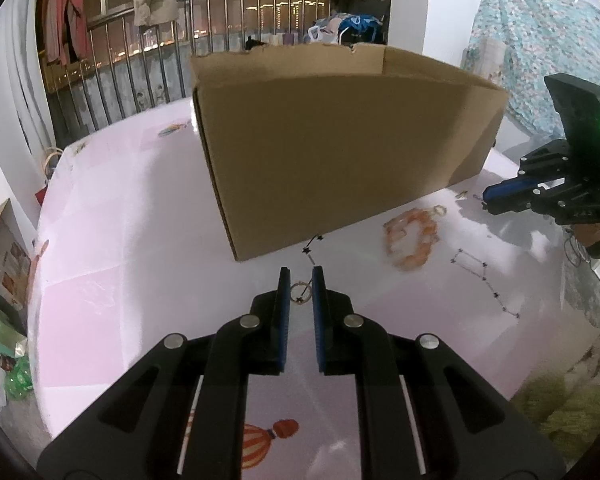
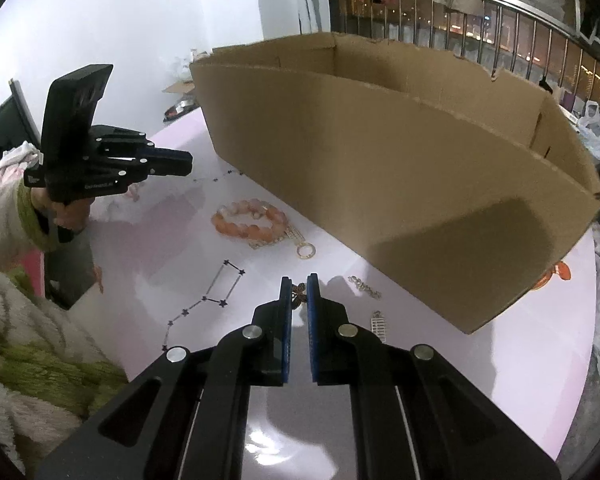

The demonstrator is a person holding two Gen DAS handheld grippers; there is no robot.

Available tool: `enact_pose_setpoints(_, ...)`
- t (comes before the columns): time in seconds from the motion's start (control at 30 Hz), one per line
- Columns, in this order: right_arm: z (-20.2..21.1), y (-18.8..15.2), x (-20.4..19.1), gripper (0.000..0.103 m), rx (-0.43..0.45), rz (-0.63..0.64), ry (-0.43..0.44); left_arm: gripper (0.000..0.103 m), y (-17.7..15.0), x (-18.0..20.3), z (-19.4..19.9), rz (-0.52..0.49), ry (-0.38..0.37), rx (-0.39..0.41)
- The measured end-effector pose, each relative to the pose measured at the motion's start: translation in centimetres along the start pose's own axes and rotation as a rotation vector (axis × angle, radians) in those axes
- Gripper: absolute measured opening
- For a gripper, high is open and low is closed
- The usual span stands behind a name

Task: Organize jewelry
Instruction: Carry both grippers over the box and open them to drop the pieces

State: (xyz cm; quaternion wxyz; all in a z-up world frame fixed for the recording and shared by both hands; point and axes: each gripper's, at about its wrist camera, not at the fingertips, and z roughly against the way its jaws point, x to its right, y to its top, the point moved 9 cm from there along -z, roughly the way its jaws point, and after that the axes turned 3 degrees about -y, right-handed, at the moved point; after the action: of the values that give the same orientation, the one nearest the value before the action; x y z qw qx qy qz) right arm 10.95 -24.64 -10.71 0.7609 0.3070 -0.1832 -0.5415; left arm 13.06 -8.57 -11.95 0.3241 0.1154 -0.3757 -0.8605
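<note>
Both your grippers hold small jewelry pieces in front of the cardboard box [image 1: 340, 152].

Left wrist view: your left gripper [image 1: 300, 280] pinches a ring pendant [image 1: 301, 291], chain trailing toward the box. Right wrist view: your right gripper [image 2: 299, 290] is clenched on a butterfly charm [image 2: 299, 293]; I cannot tell its axis.

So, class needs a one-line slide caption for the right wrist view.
Right gripper shut on a small butterfly charm beside the open cardboard box, orange bead bracelet lying on the pink table.
</note>
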Motion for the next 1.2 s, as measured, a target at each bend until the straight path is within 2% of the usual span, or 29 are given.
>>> enact_pose_setpoints(0.23,3.5,2.7,-1.1,0.007,0.085,0.038,0.010,0.010,3.1,1.3,4.5,-0.014,-0.024,0.092)
enact_pose_setpoints(0.4,7.5,7.4,-1.6,0.007,0.209,0.077,0.021,0.010,8.6,2.6,8.7,-0.070,-0.056,0.217)
enact_pose_setpoints(0.53,8.9,11.2,0.0,0.007,0.276,0.085,0.001,0.010,12.3,2.7,8.7,-0.099,-0.050,0.251)
enact_pose_setpoints(0.6,8.3,12.3,1.2,0.007,0.274,0.073,-0.005,0.010,13.8,2.1,6.9,-0.093,-0.034,0.226)
enact_pose_setpoints(0.7,6.0,13.5,3.2,0.008,0.230,0.043,-0.009,0.010,15.1,0.7,3.1,-0.069,0.012,0.140)
enact_pose_setpoints(0.83,2.6,14.0,6.2,0.008,0.142,-0.006,-0.020,0.010,15.9,-1.4,-1.9,-0.009,0.036,0.022)
enact_pose_setpoints(0.93,1.1,13.8,7.9,0.008,0.104,-0.043,-0.038,0.010,15.9,-2.7,-3.8,0.038,0.040,-0.028)
enact_pose_setpoints(1.07,0.2,13.7,9.4,0.009,0.101,-0.075,-0.051,0.033,15.8,-3.5,-4.9,0.075,0.042,-0.052)
enact_pose_setpoints(1.2,0.4,13.5,10.1,0.010,0.110,-0.092,-0.063,0.040,15.7,-3.8,-5.1,0.062,0.046,-0.042)
